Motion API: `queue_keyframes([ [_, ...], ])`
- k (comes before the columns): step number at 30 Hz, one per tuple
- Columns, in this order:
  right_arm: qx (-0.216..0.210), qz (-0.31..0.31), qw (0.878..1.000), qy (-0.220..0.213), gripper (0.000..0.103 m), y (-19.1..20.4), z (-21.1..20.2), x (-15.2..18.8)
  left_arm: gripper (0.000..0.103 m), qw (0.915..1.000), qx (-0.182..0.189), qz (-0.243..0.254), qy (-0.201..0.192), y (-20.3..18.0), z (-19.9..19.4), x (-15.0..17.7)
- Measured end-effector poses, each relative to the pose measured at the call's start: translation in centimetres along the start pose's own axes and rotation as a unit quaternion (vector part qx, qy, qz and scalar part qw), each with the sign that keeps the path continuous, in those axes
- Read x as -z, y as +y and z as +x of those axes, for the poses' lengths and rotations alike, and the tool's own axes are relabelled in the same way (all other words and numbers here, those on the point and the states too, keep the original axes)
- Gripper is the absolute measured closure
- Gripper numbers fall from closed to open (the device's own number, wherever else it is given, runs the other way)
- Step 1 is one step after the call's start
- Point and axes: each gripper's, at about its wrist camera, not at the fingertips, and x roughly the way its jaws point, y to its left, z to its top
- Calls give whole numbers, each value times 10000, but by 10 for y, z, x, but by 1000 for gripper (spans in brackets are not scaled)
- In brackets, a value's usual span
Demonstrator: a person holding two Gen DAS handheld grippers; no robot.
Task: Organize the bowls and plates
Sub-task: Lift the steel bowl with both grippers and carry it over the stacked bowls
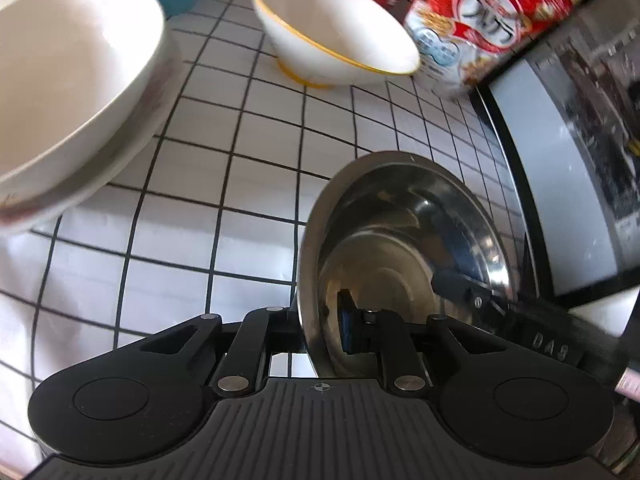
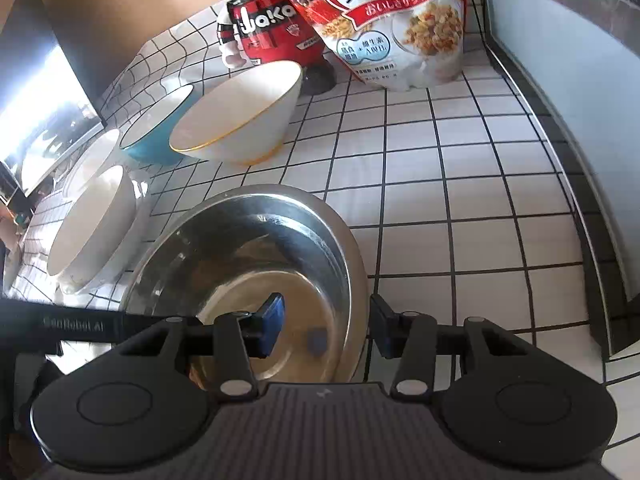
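The steel bowl [image 2: 256,264] is sitting on the tiled table [image 2: 460,200], and I am clamping its rim with my left hand-held gripper [image 1: 320,336] and my right hand-held gripper [image 2: 328,330]; next I am judging a level lift toward the white bowl [image 2: 92,228], avoiding the cereal bag [image 2: 400,28]

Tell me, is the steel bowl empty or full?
Empty: the steel bowl shows only its bare shiny bottom in both views.

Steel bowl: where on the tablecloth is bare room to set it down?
Free: the checked cloth right of the steel bowl, below the cereal bag, up to the dark edge. Crowded: left, where the yellow-rimmed bowl, blue bowl and white bowls stand close.
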Motion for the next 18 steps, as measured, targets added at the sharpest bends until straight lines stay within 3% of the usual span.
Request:
queue_keyframes([
  [3,-136,141,9997,132,63,3,5,0,85,9996,-72,216,143,-6,0,2],
  [6,55,57,9998,158,63,14,4,3,85,9990,-109,393,177,-6,-3,6],
  [11,-5,143,9997,213,63,26,-8,-2,85,9981,-7,477,398,-1,-15,8],
  [14,-1,-88,9999,-95,63,44,-27,-16,85,9976,87,653,197,-2,-35,1],
  [18,-121,-391,9968,-681,63,78,-53,-49,83,9956,185,844,-365,-2,-84,-25],
])
